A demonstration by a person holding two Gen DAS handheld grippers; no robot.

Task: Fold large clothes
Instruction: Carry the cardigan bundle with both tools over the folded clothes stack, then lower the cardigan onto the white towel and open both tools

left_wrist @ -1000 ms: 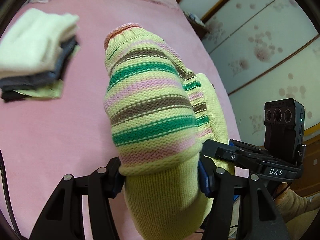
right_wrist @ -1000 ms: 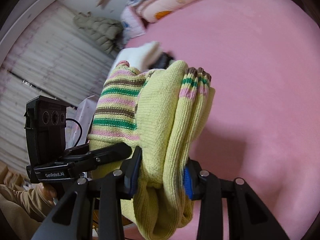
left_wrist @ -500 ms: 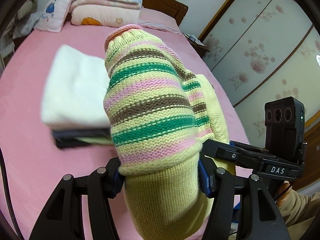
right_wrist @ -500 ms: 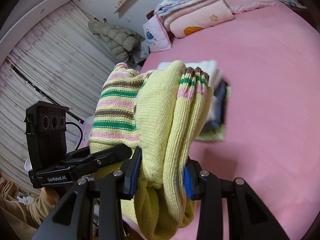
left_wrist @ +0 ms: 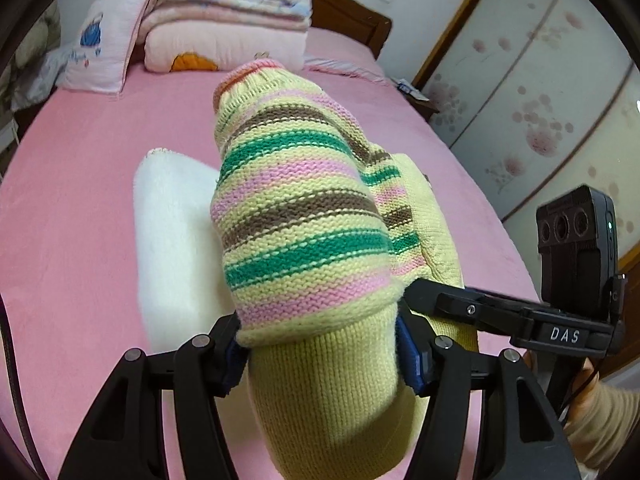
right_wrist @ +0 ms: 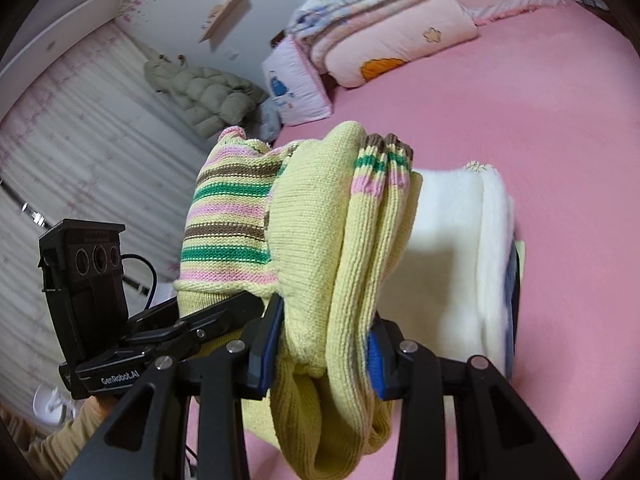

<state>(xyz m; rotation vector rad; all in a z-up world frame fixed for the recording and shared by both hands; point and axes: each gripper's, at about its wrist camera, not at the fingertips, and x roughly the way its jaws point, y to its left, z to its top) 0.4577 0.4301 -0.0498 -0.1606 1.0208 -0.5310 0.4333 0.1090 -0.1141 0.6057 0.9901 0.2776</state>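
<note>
Two handheld claws carry one folded knit sweater (left_wrist: pixel 304 240) over a pink bed (left_wrist: pixel 80 200). Nearest, left claw (left_wrist: pixel 324 344): blue pads pinch the plain yellow bundle at mid-width, jaws partly open around thick cloth; its jaws have just eased a touch wider w/ the sweater still between them and pressed. The striped part (green, pink, brown) stands up just ahead of the pads. Right claw (right_wrist: pixel 324 344) clamps the same sweater (right_wrist: pixel 320 248) at a narrower gap, on folded layers + two striped cuffs (right_wrist: pixel 384 160). Likely reason for the double grip: a folded bundle held at both ends keeps its folds while carried toward the stack. Just beyond both claws, partly under the sweater, lies a white folded garment (left_wrist: pixel 176 240) topping the stack. Farther off, pillows and quilts (left_wrist: pixel 224 20) at the bed head. Left view alone shows the wardrobe doors (left_wrist: pixel 540 100) to the claw's right, and the other claw's camera block. Right view alone shows darker folded layers (right_wrist: pixel 514 280) under the white piece, the cuffs, a curtain (right_wrist: pixel 80 140), and a padded jacket (right_wrist: pixel 208 92) far left.
</note>
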